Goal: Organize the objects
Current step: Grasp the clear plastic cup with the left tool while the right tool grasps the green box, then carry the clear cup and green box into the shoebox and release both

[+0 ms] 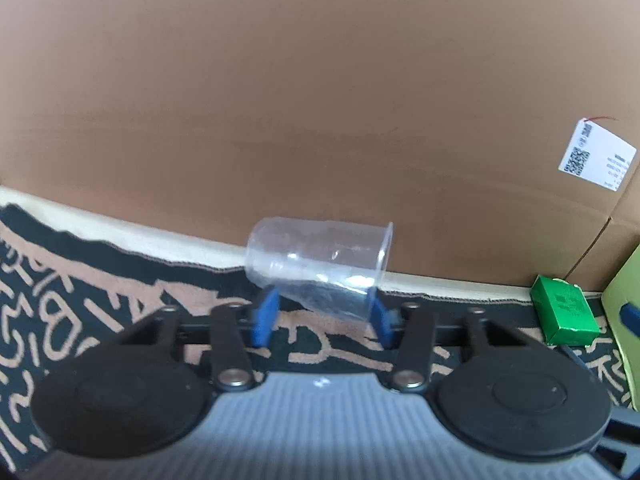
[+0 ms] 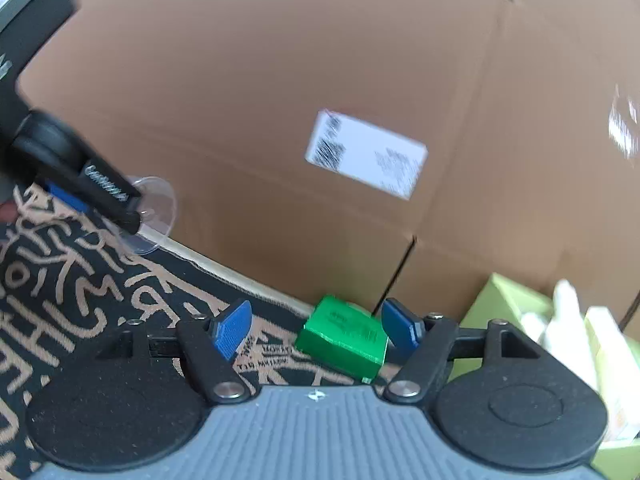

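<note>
Left tongs point(image 1: 322, 314) clamped on clear cup point(image 1: 318, 266), tilted, lifted above rug point(image 1: 80, 280). Right tongs point(image 2: 316, 330) open, green box point(image 2: 344, 338) between pads, toward 1 o'clock. Judgement: centre, close gently; thin cup deforms easily.

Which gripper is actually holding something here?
The left gripper: its blue pads clamp a clear plastic cup tipped sideways. The right gripper is open, merely straddling the green box on the rug.
</note>
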The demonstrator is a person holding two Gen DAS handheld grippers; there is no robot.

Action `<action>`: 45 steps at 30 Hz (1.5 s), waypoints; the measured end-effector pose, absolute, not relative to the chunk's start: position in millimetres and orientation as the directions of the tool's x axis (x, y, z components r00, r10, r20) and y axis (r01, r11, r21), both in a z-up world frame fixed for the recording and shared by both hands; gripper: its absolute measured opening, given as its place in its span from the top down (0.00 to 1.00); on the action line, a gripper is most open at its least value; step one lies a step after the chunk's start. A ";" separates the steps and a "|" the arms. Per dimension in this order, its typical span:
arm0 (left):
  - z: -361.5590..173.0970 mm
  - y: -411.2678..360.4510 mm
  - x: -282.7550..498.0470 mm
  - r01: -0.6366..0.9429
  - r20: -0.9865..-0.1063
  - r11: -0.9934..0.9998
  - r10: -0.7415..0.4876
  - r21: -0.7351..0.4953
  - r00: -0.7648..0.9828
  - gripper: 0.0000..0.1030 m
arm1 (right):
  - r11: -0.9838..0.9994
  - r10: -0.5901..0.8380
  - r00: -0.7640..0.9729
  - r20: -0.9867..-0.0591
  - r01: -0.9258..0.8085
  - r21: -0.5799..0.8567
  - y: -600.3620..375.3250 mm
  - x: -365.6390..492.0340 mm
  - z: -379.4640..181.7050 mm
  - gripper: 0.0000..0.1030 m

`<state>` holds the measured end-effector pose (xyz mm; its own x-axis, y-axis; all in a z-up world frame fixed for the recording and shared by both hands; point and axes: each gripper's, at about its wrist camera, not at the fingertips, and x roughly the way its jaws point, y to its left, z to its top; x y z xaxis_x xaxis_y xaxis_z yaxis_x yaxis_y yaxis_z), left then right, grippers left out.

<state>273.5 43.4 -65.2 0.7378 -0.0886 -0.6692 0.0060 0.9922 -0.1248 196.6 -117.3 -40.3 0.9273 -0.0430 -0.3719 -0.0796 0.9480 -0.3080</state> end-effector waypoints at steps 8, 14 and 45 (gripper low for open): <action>-72.8 44.4 268.3 0.047 -0.679 0.991 -0.120 -0.125 0.724 0.73 | 0.988 -0.126 0.827 -0.547 0.055 -0.143 -129.8 236.3 -43.5 0.16; -69.8 47.8 241.9 0.163 -0.673 0.976 -0.216 -0.143 0.708 0.91 | 0.980 -0.169 0.780 -0.602 0.198 -0.019 -150.2 255.6 -47.8 0.16; -76.8 4.5 140.6 0.276 -0.652 0.960 -0.242 -0.052 0.719 0.76 | 0.978 0.170 0.798 -0.578 -0.208 0.000 -167.2 88.0 -49.7 0.30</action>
<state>140.6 4.5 -76.8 0.7185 -0.2421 -0.6520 0.2759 0.9598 -0.0523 88.0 -167.2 -49.7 0.7983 0.1696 -0.5779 -0.2077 0.9782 0.0001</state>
